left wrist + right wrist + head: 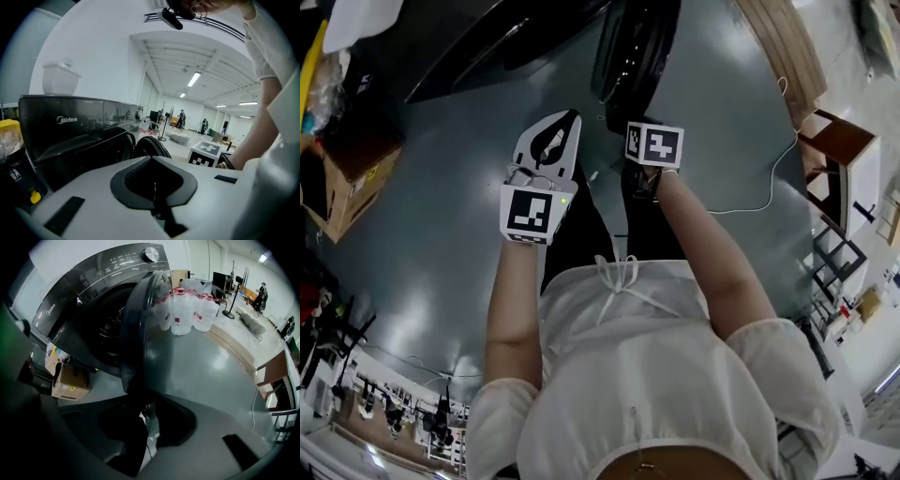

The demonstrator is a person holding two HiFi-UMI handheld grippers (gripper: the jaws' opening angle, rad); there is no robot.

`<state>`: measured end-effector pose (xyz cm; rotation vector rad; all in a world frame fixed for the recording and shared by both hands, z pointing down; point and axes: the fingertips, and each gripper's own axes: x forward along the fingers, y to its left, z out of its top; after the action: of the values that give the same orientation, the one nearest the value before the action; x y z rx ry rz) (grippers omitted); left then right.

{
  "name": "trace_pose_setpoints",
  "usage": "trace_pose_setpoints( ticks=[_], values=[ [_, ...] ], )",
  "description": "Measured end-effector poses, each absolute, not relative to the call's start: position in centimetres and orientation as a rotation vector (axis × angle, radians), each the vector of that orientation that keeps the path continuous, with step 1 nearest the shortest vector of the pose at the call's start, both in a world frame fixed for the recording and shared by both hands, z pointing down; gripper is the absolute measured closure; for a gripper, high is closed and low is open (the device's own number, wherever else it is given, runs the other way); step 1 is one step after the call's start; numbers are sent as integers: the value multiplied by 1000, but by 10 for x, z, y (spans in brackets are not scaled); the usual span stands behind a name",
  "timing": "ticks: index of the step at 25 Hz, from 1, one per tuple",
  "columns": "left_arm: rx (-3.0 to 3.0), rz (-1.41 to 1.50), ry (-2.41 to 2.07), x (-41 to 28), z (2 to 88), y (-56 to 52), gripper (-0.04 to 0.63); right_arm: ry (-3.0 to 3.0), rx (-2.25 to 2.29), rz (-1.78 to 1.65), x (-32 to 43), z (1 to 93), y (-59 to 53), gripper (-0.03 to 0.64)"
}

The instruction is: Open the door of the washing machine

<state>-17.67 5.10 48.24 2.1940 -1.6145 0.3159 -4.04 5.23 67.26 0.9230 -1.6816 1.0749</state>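
Observation:
A dark front-loading washing machine (pixel 487 47) (pixel 93 301) (pixel 70 136) stands ahead of me on a grey floor. Its round door (pixel 633 47) (pixel 150 333) (pixel 152 146) is swung wide open, and the drum opening (pixel 110 326) shows behind it. My right gripper (pixel 149 401) points steeply down with narrow jaws on the door's near rim. In the head view only its marker cube (pixel 654 143) shows, right at the door's edge. My left gripper (pixel 570 117) (pixel 152 159) hovers left of the door, shut and holding nothing.
A cardboard box (pixel 356 173) (pixel 70 383) sits on the floor left of the machine. Several water jugs (pixel 187 310) stand beyond the door. A white cable (pixel 759 187) and wooden furniture (pixel 844 159) lie to the right. A white container (pixel 60 78) rests on the machine.

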Motion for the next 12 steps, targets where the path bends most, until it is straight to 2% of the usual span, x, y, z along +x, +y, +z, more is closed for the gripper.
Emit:
trace_pose_setpoints(
  ticks=[12],
  values=[
    [2291,349,-1485,-72,486,6,574,-1675,1061,960,85,673,11,531]
  ],
)
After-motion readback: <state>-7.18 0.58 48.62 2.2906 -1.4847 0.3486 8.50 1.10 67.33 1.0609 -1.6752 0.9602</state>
